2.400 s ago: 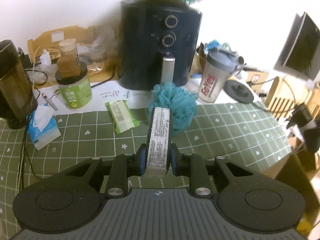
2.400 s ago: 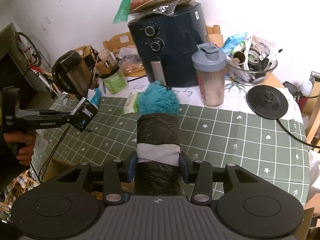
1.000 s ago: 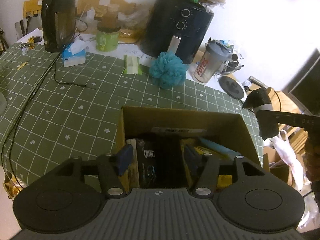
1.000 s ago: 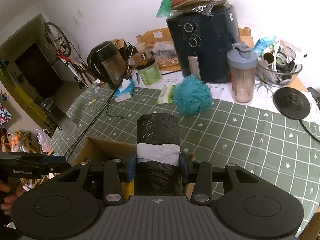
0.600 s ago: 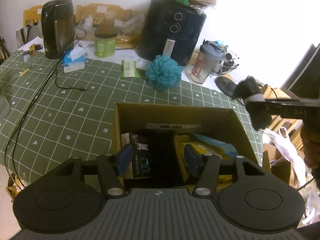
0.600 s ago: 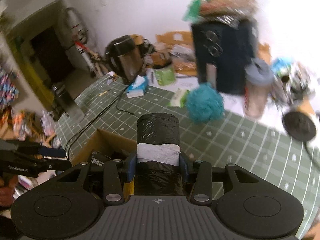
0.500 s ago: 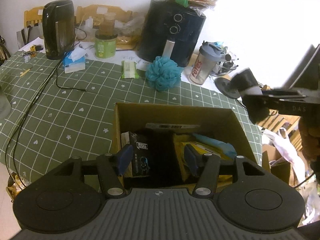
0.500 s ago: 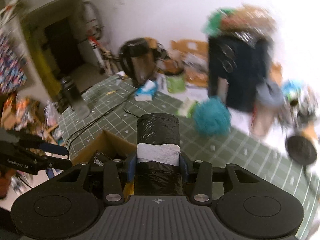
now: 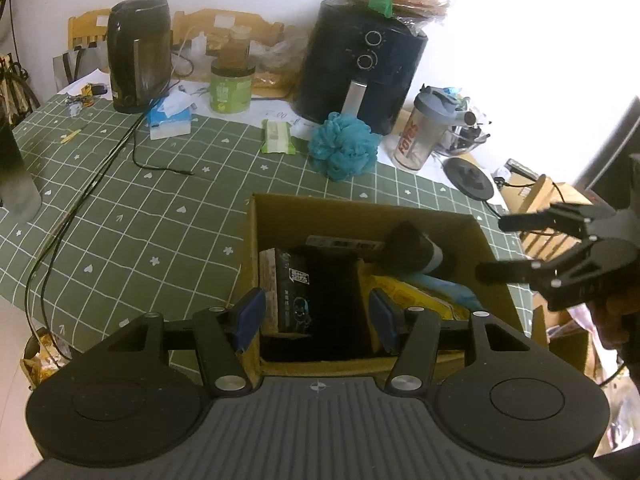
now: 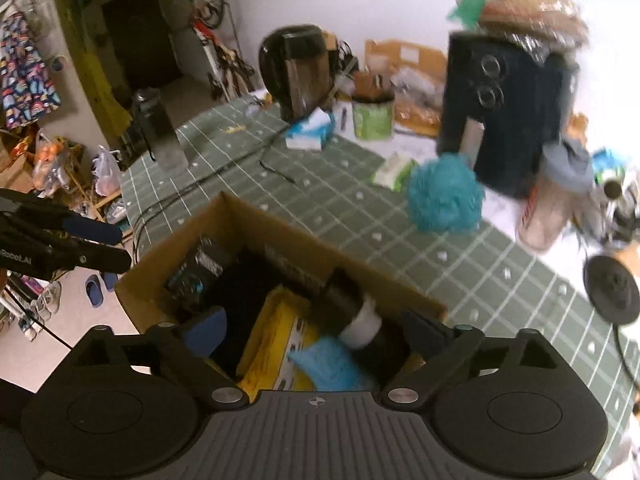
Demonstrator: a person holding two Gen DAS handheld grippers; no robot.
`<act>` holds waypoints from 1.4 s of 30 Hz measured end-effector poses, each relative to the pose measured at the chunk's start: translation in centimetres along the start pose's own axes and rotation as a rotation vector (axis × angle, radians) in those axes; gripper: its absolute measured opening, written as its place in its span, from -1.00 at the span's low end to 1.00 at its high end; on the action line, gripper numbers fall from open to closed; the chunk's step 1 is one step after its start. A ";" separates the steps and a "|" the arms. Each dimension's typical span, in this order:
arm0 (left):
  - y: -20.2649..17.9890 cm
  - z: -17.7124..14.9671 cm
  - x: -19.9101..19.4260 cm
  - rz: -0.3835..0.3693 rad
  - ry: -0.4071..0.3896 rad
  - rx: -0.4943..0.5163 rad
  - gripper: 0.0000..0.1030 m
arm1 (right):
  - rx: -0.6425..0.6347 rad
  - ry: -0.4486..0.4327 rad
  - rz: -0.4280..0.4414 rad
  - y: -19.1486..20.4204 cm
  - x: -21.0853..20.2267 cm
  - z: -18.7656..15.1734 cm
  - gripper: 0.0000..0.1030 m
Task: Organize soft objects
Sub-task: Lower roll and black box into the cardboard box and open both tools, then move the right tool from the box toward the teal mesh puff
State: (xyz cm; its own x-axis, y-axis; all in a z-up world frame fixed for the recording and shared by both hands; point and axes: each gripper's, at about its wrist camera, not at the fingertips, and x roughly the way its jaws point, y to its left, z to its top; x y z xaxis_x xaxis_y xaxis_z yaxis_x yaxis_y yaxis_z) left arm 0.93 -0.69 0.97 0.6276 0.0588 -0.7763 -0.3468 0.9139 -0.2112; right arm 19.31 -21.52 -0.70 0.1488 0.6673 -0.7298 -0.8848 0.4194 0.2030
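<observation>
A cardboard box (image 9: 256, 248) stands at the near edge of the green checked table; it also shows in the right wrist view (image 10: 248, 224). Inside lie a black bag roll with a pale band (image 9: 416, 252) (image 10: 352, 312), a black packet (image 9: 294, 288), yellow packs (image 10: 276, 340) and a light blue item (image 10: 324, 364). My left gripper (image 9: 316, 318) is open and empty over the box's near side. My right gripper (image 10: 316, 330) is open and empty just above the roll; it shows at the box's right side in the left wrist view (image 9: 496, 246). A teal bath pouf (image 9: 346, 146) (image 10: 444, 194) sits on the table.
Along the table's far side stand a black air fryer (image 9: 360, 68), a shaker bottle (image 9: 420, 132), a kettle (image 9: 138, 54), a green jar (image 9: 232, 88), a tissue pack (image 9: 170, 120) and a green wipes pack (image 9: 276, 136). A black cable (image 9: 120, 148) crosses the cloth.
My right gripper has opened and the black bag roll has dropped into the box. My left gripper, earlier shut on a packet, stays open over the box.
</observation>
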 end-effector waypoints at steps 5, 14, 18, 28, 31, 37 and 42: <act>-0.1 -0.2 0.8 0.011 0.023 0.000 0.09 | 0.072 0.025 -0.022 -0.2 -0.2 -0.9 1.00; -0.8 0.2 1.7 0.040 0.048 0.039 0.09 | 0.124 0.069 -0.102 -0.4 0.0 -1.9 1.00; -1.1 0.4 2.2 0.067 0.063 0.065 0.09 | 0.146 0.080 -0.106 -0.4 0.0 -2.2 1.00; -1.5 0.8 3.1 0.083 0.060 0.129 0.38 | 0.214 0.092 -0.152 -1.5 0.6 -2.2 1.00; -1.5 0.9 3.3 0.067 0.064 0.125 0.38 | 0.243 0.095 -0.157 -1.9 0.9 -2.2 1.00; -1.2 1.5 3.8 0.035 0.057 0.112 0.38 | 0.221 0.101 -0.156 -2.0 1.2 -1.3 1.00; -0.9 2.5 4.1 0.016 0.044 0.117 0.38 | 0.187 0.086 -0.159 -1.9 1.2 0.1 1.00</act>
State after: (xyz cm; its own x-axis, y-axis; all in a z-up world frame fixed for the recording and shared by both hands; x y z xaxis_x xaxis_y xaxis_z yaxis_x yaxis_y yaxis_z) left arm 5.61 -0.27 -0.51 0.5908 0.0587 -0.8047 -0.2714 0.9537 -0.1297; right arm 21.28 -21.43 -1.89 0.2345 0.5324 -0.8133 -0.7552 0.6266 0.1924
